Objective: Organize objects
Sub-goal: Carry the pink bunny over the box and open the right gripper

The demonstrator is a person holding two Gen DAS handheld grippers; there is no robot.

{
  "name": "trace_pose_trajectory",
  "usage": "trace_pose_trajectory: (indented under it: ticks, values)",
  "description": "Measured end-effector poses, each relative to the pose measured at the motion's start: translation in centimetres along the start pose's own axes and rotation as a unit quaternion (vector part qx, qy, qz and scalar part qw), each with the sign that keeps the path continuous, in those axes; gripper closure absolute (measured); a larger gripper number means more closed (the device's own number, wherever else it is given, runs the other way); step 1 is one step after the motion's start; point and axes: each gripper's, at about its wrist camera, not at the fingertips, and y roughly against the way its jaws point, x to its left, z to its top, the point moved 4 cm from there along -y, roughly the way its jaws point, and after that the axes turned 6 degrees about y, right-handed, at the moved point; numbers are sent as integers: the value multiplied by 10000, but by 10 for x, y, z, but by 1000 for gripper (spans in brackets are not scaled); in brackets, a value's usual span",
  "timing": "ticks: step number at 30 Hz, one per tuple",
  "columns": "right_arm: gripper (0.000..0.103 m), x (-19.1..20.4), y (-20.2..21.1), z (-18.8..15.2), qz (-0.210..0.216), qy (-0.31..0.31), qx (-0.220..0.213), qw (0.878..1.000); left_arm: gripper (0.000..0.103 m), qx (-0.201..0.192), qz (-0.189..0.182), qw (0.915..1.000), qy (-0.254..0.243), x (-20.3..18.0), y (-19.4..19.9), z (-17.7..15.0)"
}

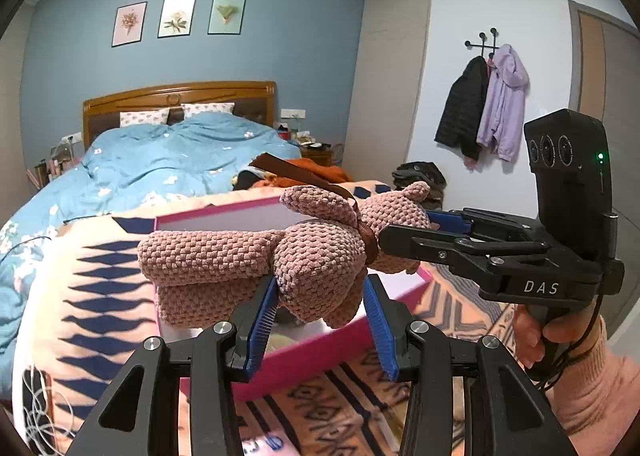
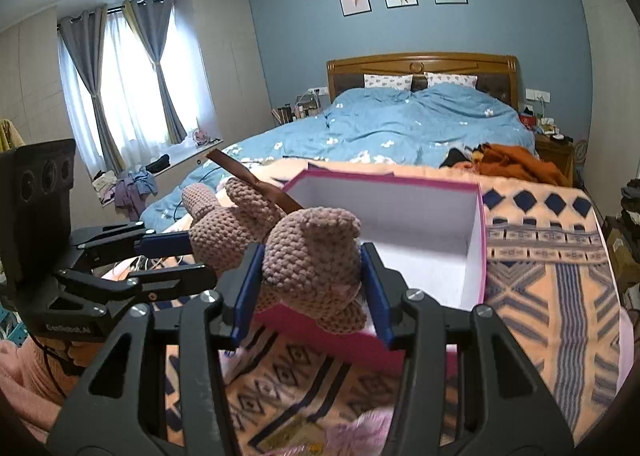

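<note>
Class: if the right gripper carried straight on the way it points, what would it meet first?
Probably the open pink cardboard box; the right gripper, gripping the pink crocheted toy, aims into its white interior, though depth is unclear.

I see a bed [image 2: 400, 128] with a wooden headboard [image 2: 420, 66], and I take the pink box [image 2: 482, 256] as my landmark: it sits open on an orange patterned blanket [image 2: 560, 268] spread over the foot end. Beyond the box a blue floral duvet [image 2: 420, 124] covers the rest of the mattress, with two patterned pillows [image 2: 388, 82] against the headboard at its far end. Just past the box's far right corner, I note a heap of rust-orange and dark clothes [image 2: 508, 162] lying where blanket meets duvet.
</note>
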Motion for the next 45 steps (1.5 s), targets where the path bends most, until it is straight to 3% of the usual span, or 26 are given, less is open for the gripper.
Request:
trace_pose_trajectory:
  ticks: [13,34,45]
  values:
    - [52,-24,-59,29,-71,35,219,9997,58,317,238,9987,330,44,-52,27]
    - [50,-65,-155,29,-108,-434,1185,9919,58,1085,653,9882,864,97,-132,16]
    - [43,-74,-162,23,-147,-667,1368,9882,57,943,787,9878,954,94,-119,11]
